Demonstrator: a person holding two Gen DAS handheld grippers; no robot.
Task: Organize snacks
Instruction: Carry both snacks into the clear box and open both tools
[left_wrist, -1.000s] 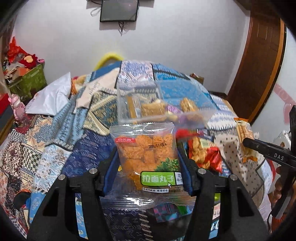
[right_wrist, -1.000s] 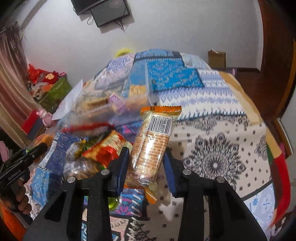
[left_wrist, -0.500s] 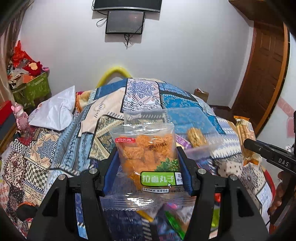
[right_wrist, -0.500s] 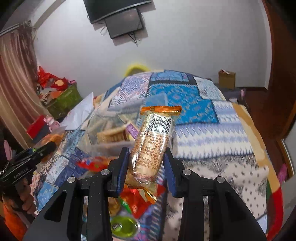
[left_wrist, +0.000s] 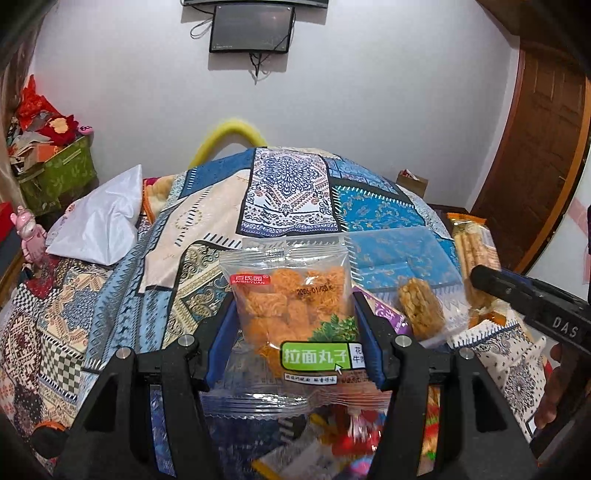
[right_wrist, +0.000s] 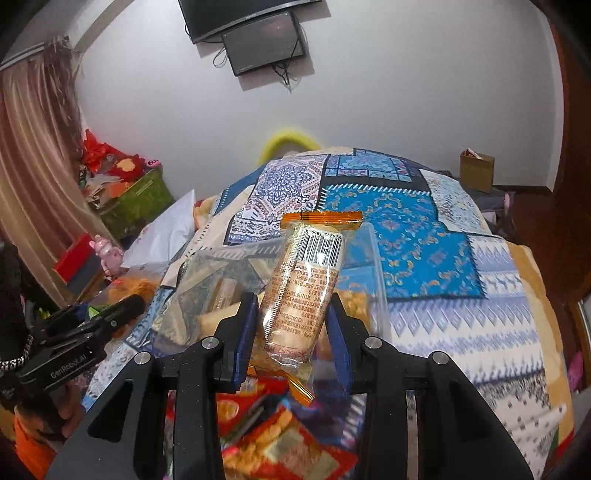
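Patchwork quilt (left_wrist: 288, 192) covers bed; white wall (left_wrist: 369, 92) behind.

Left tongs (left_wrist: 293, 328) and right tongs (right_wrist: 291, 325) both clamped.

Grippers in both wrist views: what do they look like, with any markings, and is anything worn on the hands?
Both are matte black handheld tools with two angular arms, silver screws and blue finger pads. The left gripper shows white "GenRobot.AI" lettering in the right wrist view; the right gripper shows "DAS" in the left wrist view. An orange sleeve sits below the left hand, with a braided cord beside it.
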